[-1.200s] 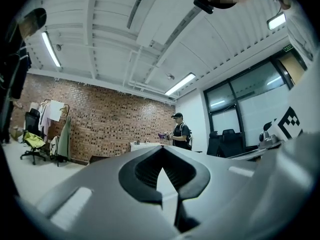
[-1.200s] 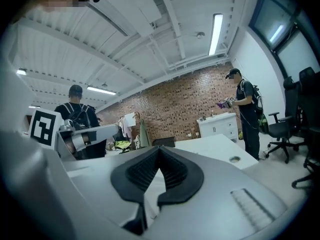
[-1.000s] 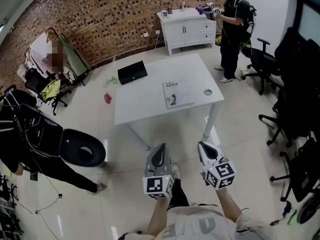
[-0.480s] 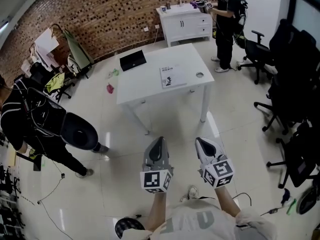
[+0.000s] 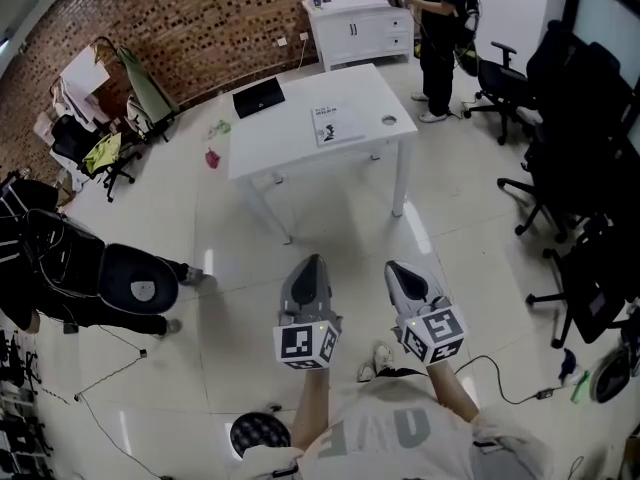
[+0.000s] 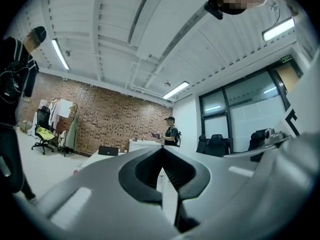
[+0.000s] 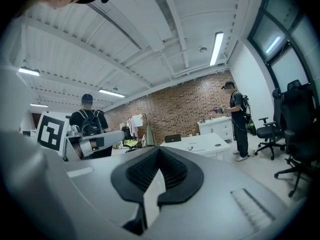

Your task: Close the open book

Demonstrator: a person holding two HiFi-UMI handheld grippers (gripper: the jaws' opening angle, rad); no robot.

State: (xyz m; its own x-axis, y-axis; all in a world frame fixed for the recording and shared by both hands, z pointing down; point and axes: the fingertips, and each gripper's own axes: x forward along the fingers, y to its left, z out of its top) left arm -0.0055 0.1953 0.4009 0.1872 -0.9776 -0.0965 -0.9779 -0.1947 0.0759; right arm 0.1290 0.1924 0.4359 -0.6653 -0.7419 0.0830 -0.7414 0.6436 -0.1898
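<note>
Two grippers are held low in front of the body, and both are closed with nothing between the jaws: the left gripper (image 5: 311, 264) and the right gripper (image 5: 397, 270). The white table (image 5: 285, 143) is seen well apart from them, at twelve o'clock, with bare floor between. The book (image 5: 337, 125) is laid flat on the table top, a little toward three o'clock from its middle. Only one face with a small picture is shown, so it is judged to be shut already, though this cannot be told for sure from so far. If a cover is left to fold, the table should be walked up to first. The jaws should then be opened a little. The loose cover should be lifted at its outer edge and swung over gently while the other half is pressed down.

The floor (image 5: 460, 218) is made of big, shiny, pale tiles. The wall (image 5: 200, 18) is made of rough red-brown brick. The table top is smooth and flat with square corners, and it is set on thin legs. The book is thin, pale and oblong. The jaws are lined with dark ridged pads (image 7: 142, 173) that are curved into a hollow.
</note>
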